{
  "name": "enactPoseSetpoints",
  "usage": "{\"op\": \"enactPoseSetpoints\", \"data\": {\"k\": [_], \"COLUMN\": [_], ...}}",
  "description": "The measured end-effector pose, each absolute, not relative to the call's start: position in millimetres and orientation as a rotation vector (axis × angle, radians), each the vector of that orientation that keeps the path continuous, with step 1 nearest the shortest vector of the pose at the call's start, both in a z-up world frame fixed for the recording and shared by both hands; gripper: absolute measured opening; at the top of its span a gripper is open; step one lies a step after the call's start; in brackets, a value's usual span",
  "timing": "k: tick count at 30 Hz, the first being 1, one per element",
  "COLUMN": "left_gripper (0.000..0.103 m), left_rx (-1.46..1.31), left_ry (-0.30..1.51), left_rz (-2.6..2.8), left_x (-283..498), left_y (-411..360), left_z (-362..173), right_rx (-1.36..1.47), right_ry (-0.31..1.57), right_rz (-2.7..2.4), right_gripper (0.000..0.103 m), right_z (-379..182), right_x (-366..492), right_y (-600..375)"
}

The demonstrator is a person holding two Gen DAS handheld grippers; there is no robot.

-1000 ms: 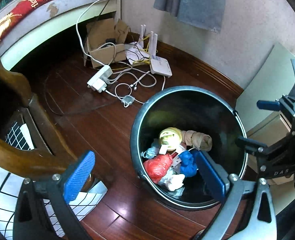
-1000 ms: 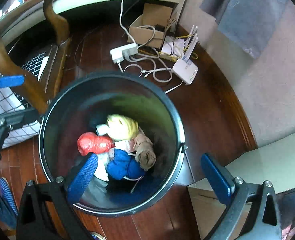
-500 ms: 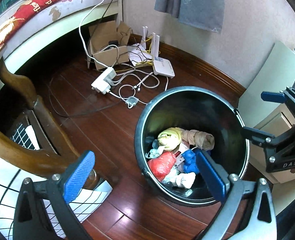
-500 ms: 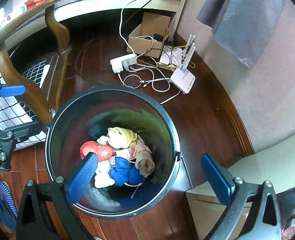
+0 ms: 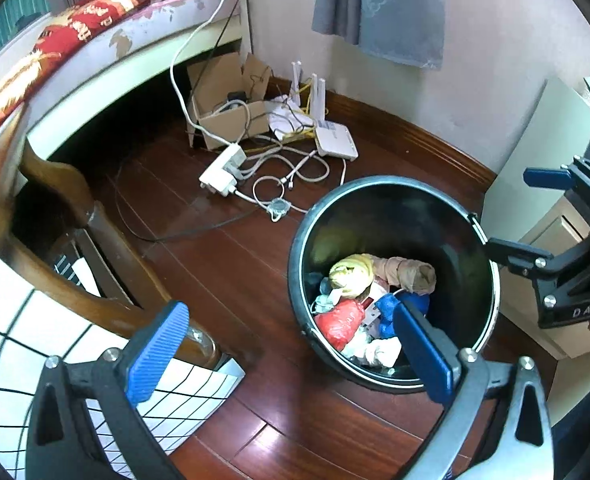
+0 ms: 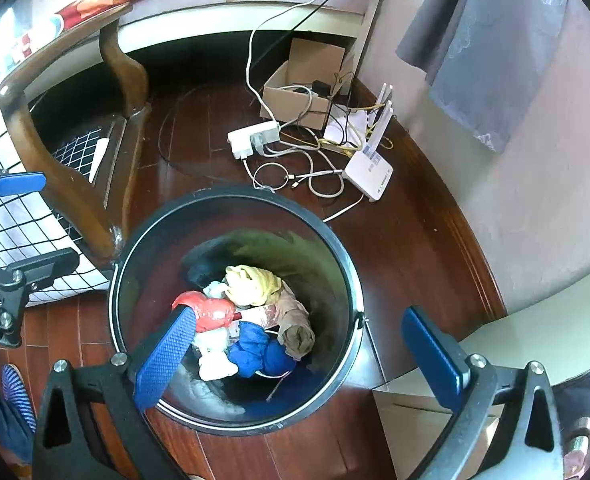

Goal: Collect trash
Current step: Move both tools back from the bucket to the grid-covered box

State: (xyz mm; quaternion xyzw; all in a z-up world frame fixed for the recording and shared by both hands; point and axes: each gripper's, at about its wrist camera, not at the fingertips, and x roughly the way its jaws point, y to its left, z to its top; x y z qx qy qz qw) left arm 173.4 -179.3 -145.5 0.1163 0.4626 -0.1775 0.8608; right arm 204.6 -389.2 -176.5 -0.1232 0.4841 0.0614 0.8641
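Note:
A black round trash bin [image 5: 299, 264] [image 6: 351, 264] stands on the dark wooden floor. Inside lie several crumpled items: a yellow wad [image 5: 351, 274] [image 6: 253, 284], a red bag [image 5: 341, 320] [image 6: 211, 312], a blue wad [image 5: 387, 312] [image 6: 255, 350], a tan stocking roll [image 5: 411, 274] [image 6: 297, 330] and white scraps [image 5: 381, 352]. My left gripper [image 5: 291, 356] hangs open above and to the left of the bin, empty. My right gripper [image 6: 299, 364] is open above the bin's right side, empty. Each gripper shows in the other's view: the right one [image 5: 551, 216] and the left one [image 6: 19, 224].
A cardboard box [image 5: 231, 120], a white power strip [image 5: 223, 170], tangled cables and a white router [image 5: 335, 146] lie by the wall. A wooden chair frame [image 5: 95, 264] and checked fabric [image 5: 7, 344] sit left. A pale cabinet [image 6: 447, 408] stands right of the bin.
Both grippers have risen and drawn back from the bin, which looks smaller and farther below. Both stay open and empty. The trash in the bin has not moved.

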Motion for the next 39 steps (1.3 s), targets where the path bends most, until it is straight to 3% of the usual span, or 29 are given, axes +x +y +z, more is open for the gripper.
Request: {"op": "enactPoseSetpoints", "data": {"k": [24,39], "left_gripper": [0.103,0.103], "left_rx": [0.169,0.095], "left_ry": [0.786,0.686], "left_rz": [-0.253,-0.107], "left_x": [122.1,105.7], "left_y": [-123.9,-56.8], "left_z": [-70.0,-35.0], "right_rx": [-0.241,-0.245], "right_ry": [0.842,0.732], "right_rz": [0.132,0.267], "right_gripper": [0.103,0.103], "right_z": [-95.4,-68.5], "right_x": [167.1,161.0], "right_y": [-345.4,-269.6]}}
